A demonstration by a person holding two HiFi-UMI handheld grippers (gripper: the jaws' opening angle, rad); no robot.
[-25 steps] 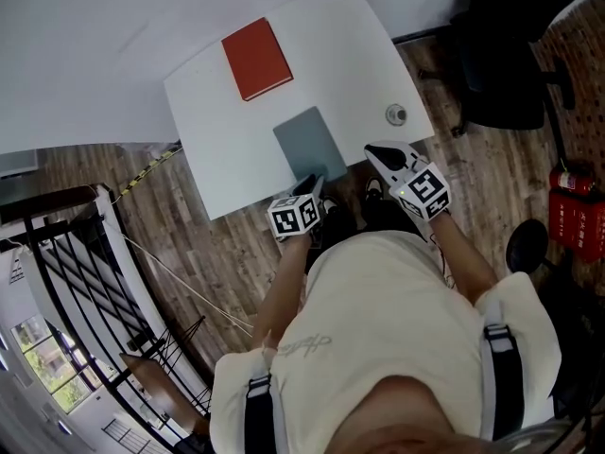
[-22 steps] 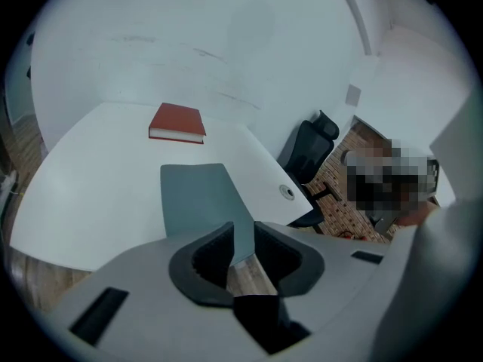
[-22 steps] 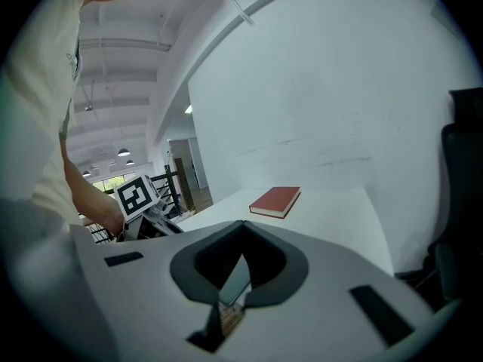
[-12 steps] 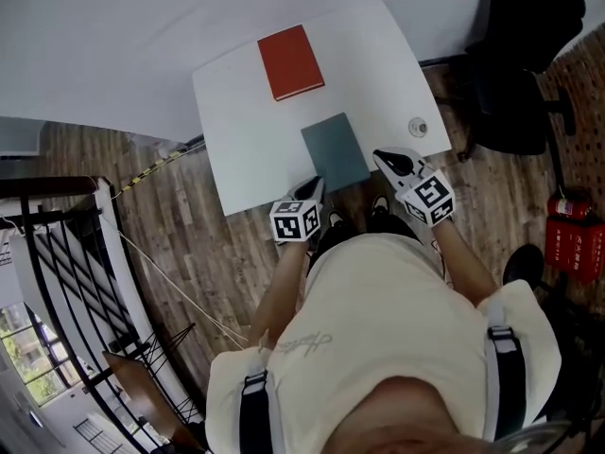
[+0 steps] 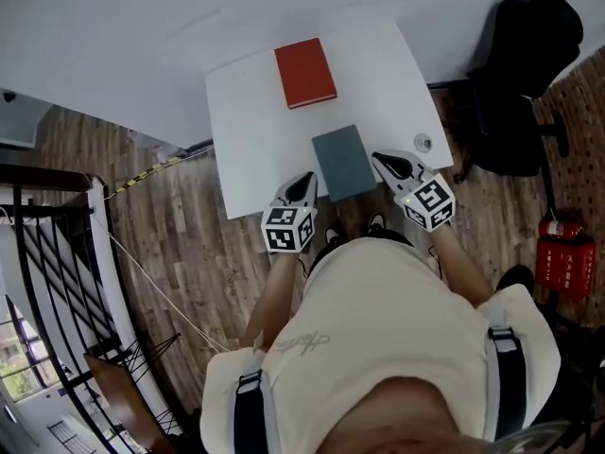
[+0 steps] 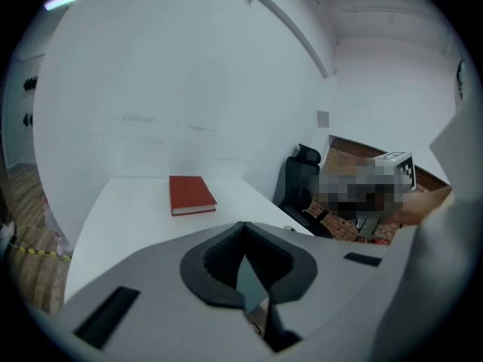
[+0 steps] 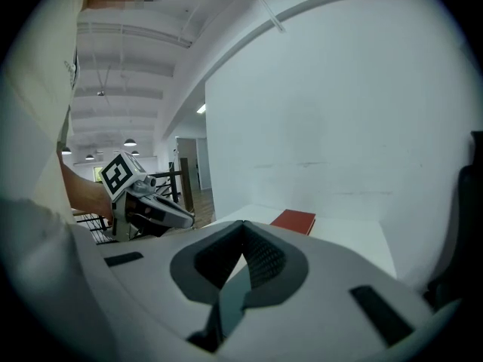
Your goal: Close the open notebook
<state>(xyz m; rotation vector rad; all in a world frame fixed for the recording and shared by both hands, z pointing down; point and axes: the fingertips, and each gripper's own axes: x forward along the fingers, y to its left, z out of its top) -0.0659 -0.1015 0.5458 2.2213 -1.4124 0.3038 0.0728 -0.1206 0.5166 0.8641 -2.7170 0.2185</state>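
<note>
A white counter [image 5: 255, 130] is set against a white wall [image 5: 113, 26], with plank flooring [image 5: 170, 244] around it, a black office chair [image 5: 515, 74] to the right and a black railing [image 5: 47, 282] to the left. The grey-blue notebook [image 5: 344, 163] is laid flat at the counter's near edge, seemingly closed, between the left gripper [image 5: 304, 180] and the right gripper [image 5: 378, 156]. Both grippers are held closed and empty. A red book [image 5: 305, 72] is placed farther back.

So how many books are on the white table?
2: a red book at the far side of the table, a grey notebook by its near edge. None looks hidden.
</note>
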